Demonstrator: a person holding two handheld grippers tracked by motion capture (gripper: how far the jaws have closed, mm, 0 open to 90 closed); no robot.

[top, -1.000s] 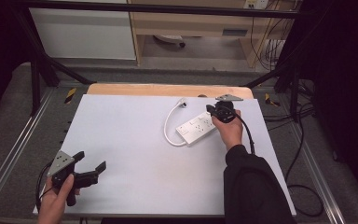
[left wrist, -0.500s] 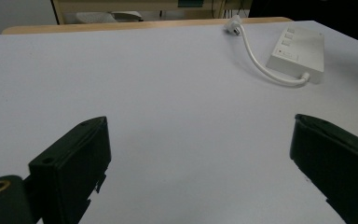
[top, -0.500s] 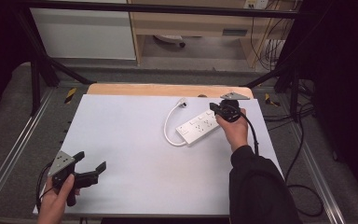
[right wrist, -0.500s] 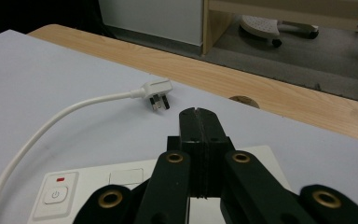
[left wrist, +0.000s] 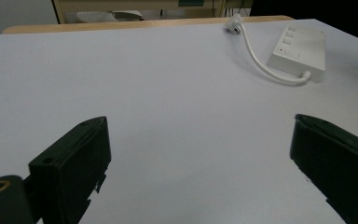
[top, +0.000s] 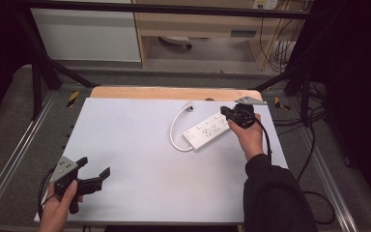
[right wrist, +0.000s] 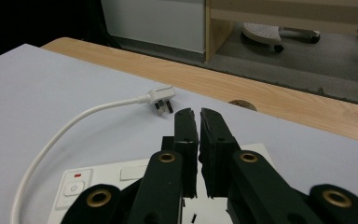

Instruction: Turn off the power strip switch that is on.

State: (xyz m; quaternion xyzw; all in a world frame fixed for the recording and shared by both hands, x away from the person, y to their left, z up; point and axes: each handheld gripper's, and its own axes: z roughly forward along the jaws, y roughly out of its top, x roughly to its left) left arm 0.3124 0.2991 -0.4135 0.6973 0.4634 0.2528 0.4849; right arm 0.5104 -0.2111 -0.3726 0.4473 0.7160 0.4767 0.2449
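Fingers on the right gripper [top: 233,114] are pressed nearly together with just a sliver of gap and nothing caught between them, going by the right gripper view — they sit right over the far end of the white power strip [top: 207,130], which lies on the right half of the white counter [top: 140,145]. Its short white cable [top: 174,130] loops round to the left and ends in a plug [top: 189,105] lying loose near the wooden back edge, so it's not plugged into anything. The left gripper [top: 94,176] is down at the near left corner, well apart from all that, fingers [left wrist: 77,163] spread wide and empty, basically idling. My read is that the right hand is poking or pressing at the end of the strip — maybe a socket or a switch, hard to say which — rather than picking it up. Next move probably calls for either opening those fingers to actually take hold of the strip or the plug, or nudging it along; the left gripper would need to come across if the strip wants steadying. Compared with a second ago the right gripper has crept slightly toward the back right, while the strip, cable and left gripper look unchanged.
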